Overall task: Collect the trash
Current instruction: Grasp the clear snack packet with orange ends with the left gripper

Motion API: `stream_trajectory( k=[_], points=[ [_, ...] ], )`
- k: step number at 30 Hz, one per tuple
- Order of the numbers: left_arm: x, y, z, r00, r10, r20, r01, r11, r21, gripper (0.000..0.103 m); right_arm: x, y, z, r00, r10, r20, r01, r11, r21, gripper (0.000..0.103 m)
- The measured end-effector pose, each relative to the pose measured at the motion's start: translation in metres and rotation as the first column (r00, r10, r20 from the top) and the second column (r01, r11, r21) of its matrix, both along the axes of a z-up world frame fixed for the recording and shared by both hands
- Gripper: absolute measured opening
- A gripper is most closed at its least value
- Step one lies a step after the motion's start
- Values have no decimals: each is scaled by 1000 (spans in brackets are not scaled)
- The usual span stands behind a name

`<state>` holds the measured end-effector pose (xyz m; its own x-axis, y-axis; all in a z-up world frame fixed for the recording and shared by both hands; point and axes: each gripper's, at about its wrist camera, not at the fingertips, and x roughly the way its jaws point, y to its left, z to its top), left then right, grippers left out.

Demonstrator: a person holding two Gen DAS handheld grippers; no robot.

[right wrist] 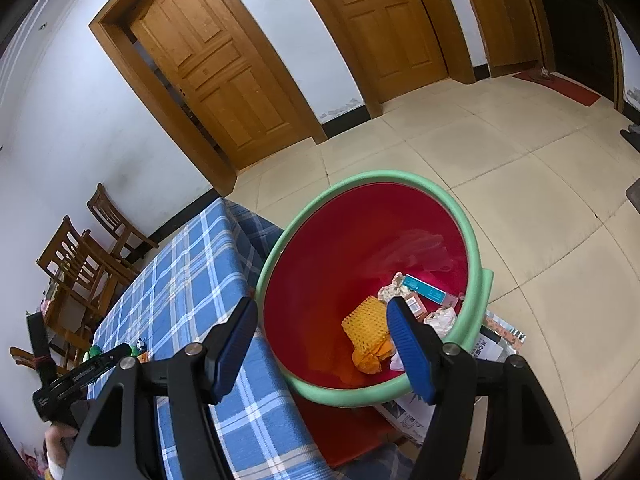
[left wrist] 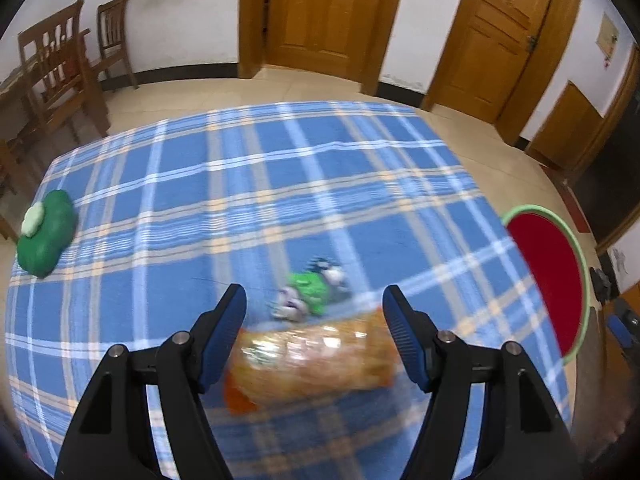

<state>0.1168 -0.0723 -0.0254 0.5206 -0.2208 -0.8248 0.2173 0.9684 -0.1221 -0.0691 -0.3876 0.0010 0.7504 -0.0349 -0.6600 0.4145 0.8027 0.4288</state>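
Left hand-held gripper (left wrist: 314,300) spread wide around an orange snack packet (left wrist: 316,364) on the bench (left wrist: 240,184), contact unclear, right hand-held gripper (right wrist: 322,314) wide open, empty, above the red bin (right wrist: 320,280)

Both grippers (left wrist: 314,296) (right wrist: 322,308) wide apart

Pretty even indoor light, no hard shadows anywhere. Left wrist view is motion-smeared: the orange snack bag (left wrist: 312,360) and the green wrapper (left wrist: 310,292) are mush, and the blue plaid tablecloth (left wrist: 240,200) streaks. Right wrist view is sharp. Both bend hard at the edges with black corners. Slight sheen inside the red bin (right wrist: 320,280).
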Motion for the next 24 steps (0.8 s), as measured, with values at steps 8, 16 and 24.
stream_trajectory(
  k=[8, 16, 24],
  points=[
    [3, 36, -12, 996, 92, -13, -92, 996, 19, 70, 1, 10, 6, 1000, 16, 1, -16, 1000, -15, 70],
    [-10, 47, -17, 995, 94, -18, -92, 992, 81, 70, 2, 23, 11, 999, 43, 10, -43, 999, -29, 70],
    [-41, 51, -13, 998, 64, -23, -63, 996, 56, 70, 2, 31, 16, 998, 66, 22, -65, 997, -39, 70]
  ],
)
